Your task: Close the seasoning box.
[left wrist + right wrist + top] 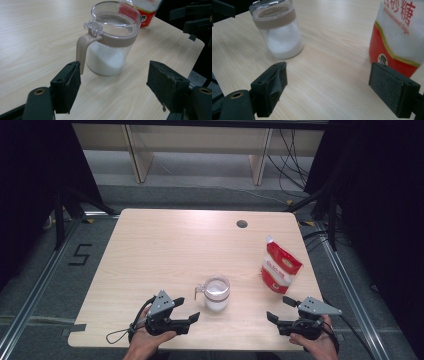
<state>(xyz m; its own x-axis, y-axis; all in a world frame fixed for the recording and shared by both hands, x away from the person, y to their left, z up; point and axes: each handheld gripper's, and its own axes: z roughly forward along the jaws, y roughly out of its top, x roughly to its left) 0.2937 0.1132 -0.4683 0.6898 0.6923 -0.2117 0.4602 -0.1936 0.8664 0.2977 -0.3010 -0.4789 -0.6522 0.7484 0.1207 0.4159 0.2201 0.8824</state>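
- Pale wood-grain table (150, 250) under everything, seen from above with a round cable hole (242, 224) near its far edge.
- At the near left edge, left gripper (186, 309) held in a hand (142, 340), jaws spread wide with nothing between them, aimed at the jar just beside it.
- In the left gripper view, black pads (68, 86) apart on either side of bare tabletop, beige handle (82, 51) of the jar close ahead of the left pad, not touched.
- Near the middle of the front edge, clear jar (217, 293) upright, brown band below the rim, white granules filling the lower part.
- Farther right and back, red-and-white sugar pouch (280, 266) standing, well apart from the jar.
- At the near right edge, right gripper (280, 309) released too, jaws wide and empty, pouch close ahead of its right pad (393, 92).
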